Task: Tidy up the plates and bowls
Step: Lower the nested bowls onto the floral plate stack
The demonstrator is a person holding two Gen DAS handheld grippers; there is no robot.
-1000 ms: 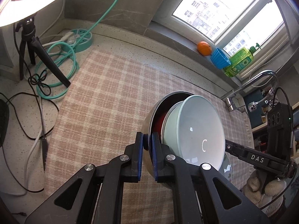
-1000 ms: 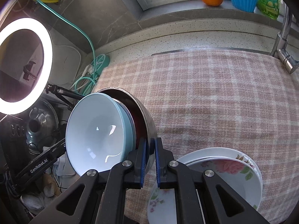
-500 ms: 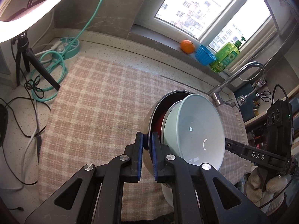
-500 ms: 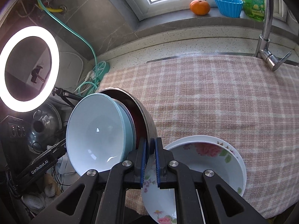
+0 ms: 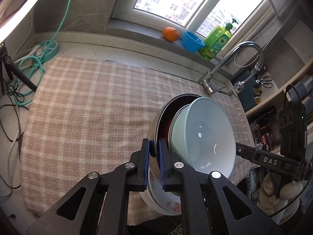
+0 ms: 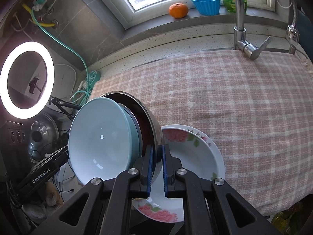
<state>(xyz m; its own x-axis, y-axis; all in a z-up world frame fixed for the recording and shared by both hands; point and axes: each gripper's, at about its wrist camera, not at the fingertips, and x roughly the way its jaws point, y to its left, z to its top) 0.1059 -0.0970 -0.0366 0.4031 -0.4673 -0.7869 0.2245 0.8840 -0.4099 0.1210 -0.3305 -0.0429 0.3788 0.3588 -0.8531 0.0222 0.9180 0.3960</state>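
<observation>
The left gripper [image 5: 154, 162] has its jaws pinched almost shut on the rim of a steel bowl [image 5: 156, 129], the blue pads on either side of the thin metal wall. The right gripper [image 6: 156, 168] grips the opposite rim of the same steel bowl [image 6: 150, 121] in the same way, jaws nearly closed with only the wall between them. Nested inside the steel one sits a pale blue bowl [image 5: 205, 135], its white inside facing toward the left jaws' right side; from the right wrist the pale blue bowl [image 6: 101, 141] lies to the left of the jaws. The pair is held tipped on edge above the bench.

Just below and beyond the right jaws rests a floral plate stack [image 6: 195, 152], white with pink roses, on the checked cloth [image 6: 234, 101] covering the bench. Under the left jaws the same floral plate stack [image 5: 166, 203] peeks out.

Farther off, past the cloth, stand a faucet [image 6: 241, 29], an orange [image 6: 178, 10] and a blue cup [image 6: 205, 4] on the windowsill.
</observation>
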